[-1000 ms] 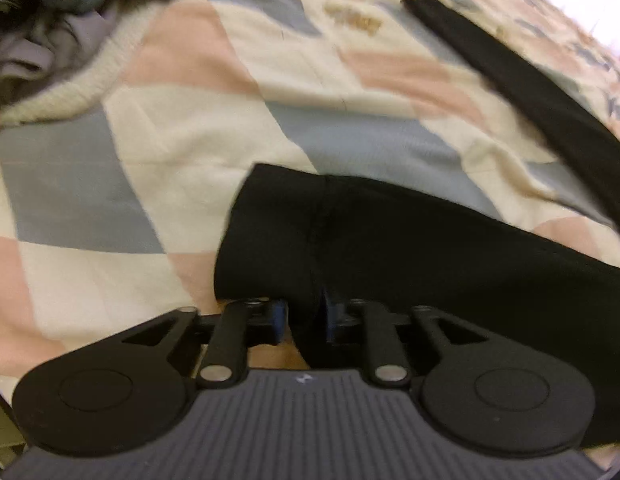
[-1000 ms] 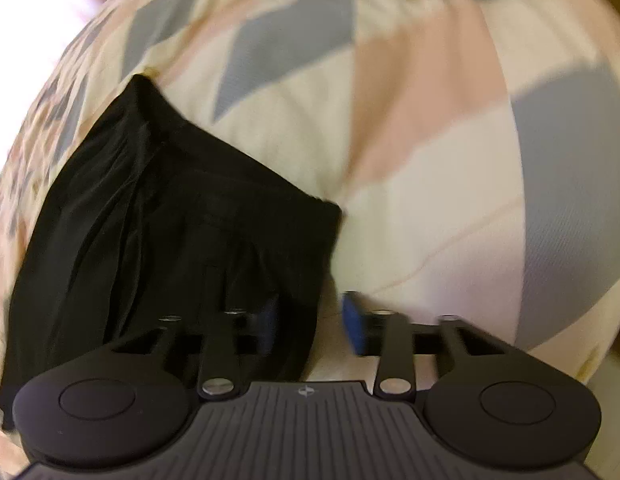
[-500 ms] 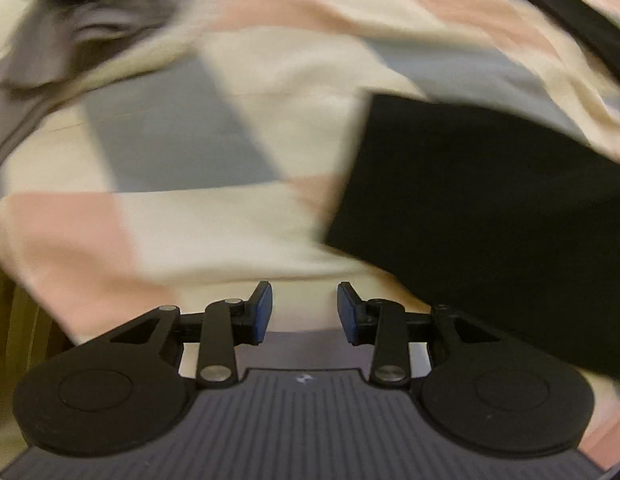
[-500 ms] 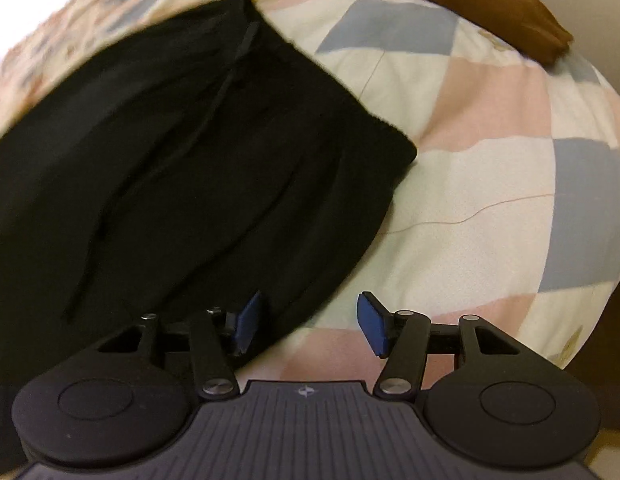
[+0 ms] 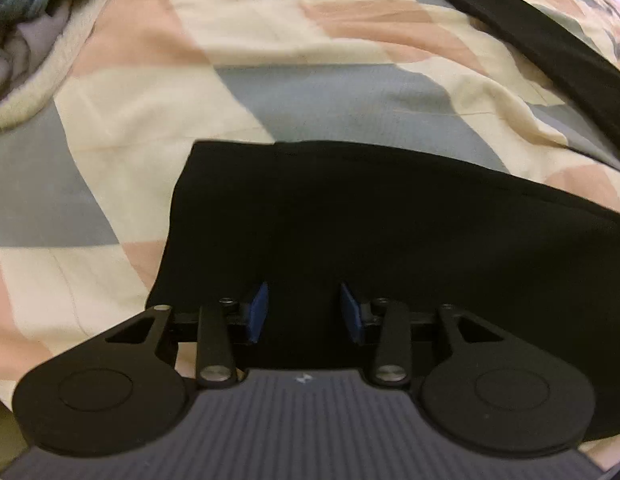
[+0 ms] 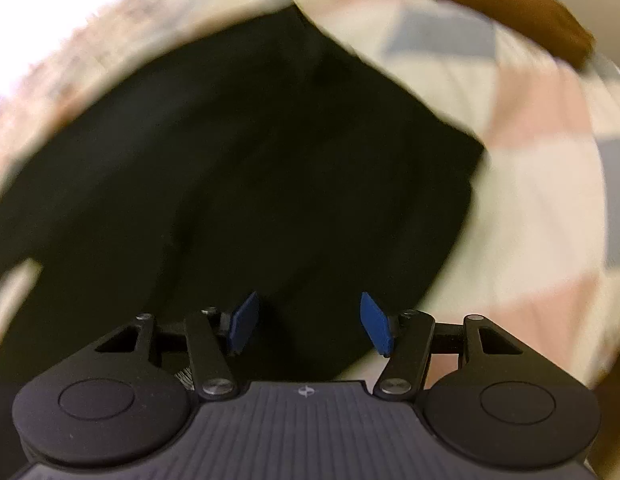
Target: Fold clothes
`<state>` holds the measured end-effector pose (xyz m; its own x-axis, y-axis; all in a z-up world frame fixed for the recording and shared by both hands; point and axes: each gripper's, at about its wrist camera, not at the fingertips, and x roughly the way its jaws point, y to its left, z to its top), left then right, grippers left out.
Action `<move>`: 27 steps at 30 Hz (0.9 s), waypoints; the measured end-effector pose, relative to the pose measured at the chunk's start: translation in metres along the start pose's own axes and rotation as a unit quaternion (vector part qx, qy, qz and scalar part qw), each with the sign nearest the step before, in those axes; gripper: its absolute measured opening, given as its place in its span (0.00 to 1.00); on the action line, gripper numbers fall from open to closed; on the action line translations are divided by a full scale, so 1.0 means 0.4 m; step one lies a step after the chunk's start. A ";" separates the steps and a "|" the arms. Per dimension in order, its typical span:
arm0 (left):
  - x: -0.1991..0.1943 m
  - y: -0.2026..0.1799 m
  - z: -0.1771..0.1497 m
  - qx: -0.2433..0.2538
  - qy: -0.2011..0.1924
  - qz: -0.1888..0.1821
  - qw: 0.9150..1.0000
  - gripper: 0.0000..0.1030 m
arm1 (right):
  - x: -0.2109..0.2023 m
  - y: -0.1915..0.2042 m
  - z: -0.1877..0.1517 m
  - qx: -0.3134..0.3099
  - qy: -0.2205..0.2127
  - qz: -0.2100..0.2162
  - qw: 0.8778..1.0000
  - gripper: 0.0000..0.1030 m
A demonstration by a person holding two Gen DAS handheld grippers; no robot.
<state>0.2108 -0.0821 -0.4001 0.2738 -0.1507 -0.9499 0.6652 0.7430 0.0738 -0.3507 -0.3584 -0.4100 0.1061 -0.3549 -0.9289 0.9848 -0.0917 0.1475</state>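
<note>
- A black garment [image 5: 390, 232] lies flat on a bed, over a quilt [image 5: 150, 80] of cream, pink and grey-blue patches. It looks like trousers, though the dark cloth hides most detail.
- Left view: the left tongs [image 5: 304, 312] point steeply down over the garment's near edge, close to one squared end of it. The blue pads [image 5: 258, 312] stand apart with black cloth behind the gap, but nothing is pinched.
- A second strip of black cloth [image 5: 530, 40] runs across the quilt beyond the garment, well apart from that end. Whether it belongs to the same garment cannot be told.
- A heap of other clothes [image 5: 22, 8] sits at the quilt's far left corner, well away from the garment.
- Right view, blurred: the right tongs [image 6: 306, 320] hang over another part of the garment, near its edge. They are spread, the gap is narrowing, and the cloth is not yet gripped.
- A brown item [image 6: 510, 12] lies on the quilt well beyond the garment.
- Likely step: both tongs lining up on the near edge to take hold for a fold.
- The next move probably calls for lowering each pair onto the edge, pinching through all layers, then lifting both sides evenly.
</note>
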 end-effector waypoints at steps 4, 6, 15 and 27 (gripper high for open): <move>-0.131 -0.072 0.017 0.040 -0.012 -0.027 0.999 0.35 | -0.105 -0.010 0.003 0.016 -0.023 0.003 1.000 0.57; -0.202 -0.140 0.019 0.070 -0.017 -0.049 0.996 0.37 | -0.177 -0.002 0.005 0.026 -0.036 0.025 0.999 0.60; -0.528 -0.418 -0.025 0.179 -0.073 -0.128 0.973 0.54 | -0.422 0.114 -0.055 0.015 -0.047 0.098 0.994 0.67; -0.793 -0.468 -0.136 0.144 -0.148 -0.102 0.973 0.60 | -0.594 0.204 -0.079 -0.132 -0.070 0.144 0.978 0.75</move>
<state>-0.0383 -0.1381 -0.1293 0.2756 -0.4882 -0.8281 0.8823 0.4703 0.0163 -0.2914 -0.2523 -0.1881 0.3820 -0.4560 -0.8038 0.9202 0.2682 0.2852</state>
